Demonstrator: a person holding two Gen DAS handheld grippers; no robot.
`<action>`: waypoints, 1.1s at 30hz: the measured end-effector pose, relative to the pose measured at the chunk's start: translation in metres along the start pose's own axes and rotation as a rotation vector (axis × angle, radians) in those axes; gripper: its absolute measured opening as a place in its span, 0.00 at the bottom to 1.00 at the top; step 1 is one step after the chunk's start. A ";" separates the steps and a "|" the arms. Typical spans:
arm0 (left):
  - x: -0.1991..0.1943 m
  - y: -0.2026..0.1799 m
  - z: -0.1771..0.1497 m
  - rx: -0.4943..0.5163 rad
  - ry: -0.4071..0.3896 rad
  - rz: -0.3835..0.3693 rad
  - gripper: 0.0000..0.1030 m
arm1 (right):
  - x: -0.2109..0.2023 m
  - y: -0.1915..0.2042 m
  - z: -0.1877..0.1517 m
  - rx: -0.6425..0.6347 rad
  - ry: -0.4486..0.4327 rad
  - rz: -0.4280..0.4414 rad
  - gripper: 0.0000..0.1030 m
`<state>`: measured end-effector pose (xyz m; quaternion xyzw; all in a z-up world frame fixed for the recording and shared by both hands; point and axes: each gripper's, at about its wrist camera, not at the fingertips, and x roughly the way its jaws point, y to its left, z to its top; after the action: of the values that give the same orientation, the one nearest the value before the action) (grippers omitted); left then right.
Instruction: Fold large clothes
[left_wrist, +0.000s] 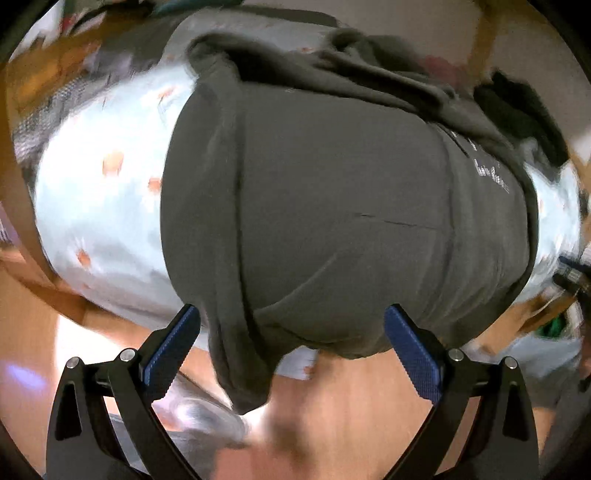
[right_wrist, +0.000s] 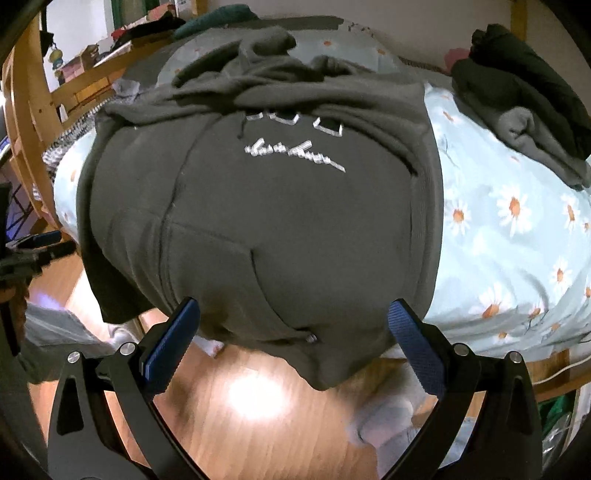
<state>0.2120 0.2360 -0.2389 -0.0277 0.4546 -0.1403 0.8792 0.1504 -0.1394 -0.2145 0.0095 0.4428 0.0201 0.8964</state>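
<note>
The left claw (left_wrist: 291, 325) stands with its two blue-padded fingers (left_wrist: 173, 347) spread wide and nothing between them, just off the bed's near edge, and the right claw (right_wrist: 293, 321) is posed alike, fingers (right_wrist: 413, 343) wide apart and gripping nothing, beside the same edge.

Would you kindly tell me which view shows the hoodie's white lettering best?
The right wrist view: the lettering faces the camera near the middle of the hoodie. The left wrist view shows it only small, blurred and foreshortened at the hoodie's right edge.
</note>
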 end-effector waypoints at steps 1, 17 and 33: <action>0.005 0.012 -0.002 -0.067 0.008 -0.054 0.95 | 0.002 -0.001 -0.001 -0.005 -0.001 0.000 0.97; 0.116 0.067 -0.053 -0.291 0.212 -0.050 0.95 | 0.072 -0.063 -0.066 0.233 0.099 0.122 0.97; 0.054 0.051 -0.040 -0.319 0.316 -0.355 0.10 | 0.153 -0.092 -0.127 0.366 0.185 0.306 0.97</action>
<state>0.2208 0.2733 -0.3139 -0.2227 0.5903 -0.2212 0.7436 0.1455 -0.2241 -0.4164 0.2366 0.5125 0.0758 0.8219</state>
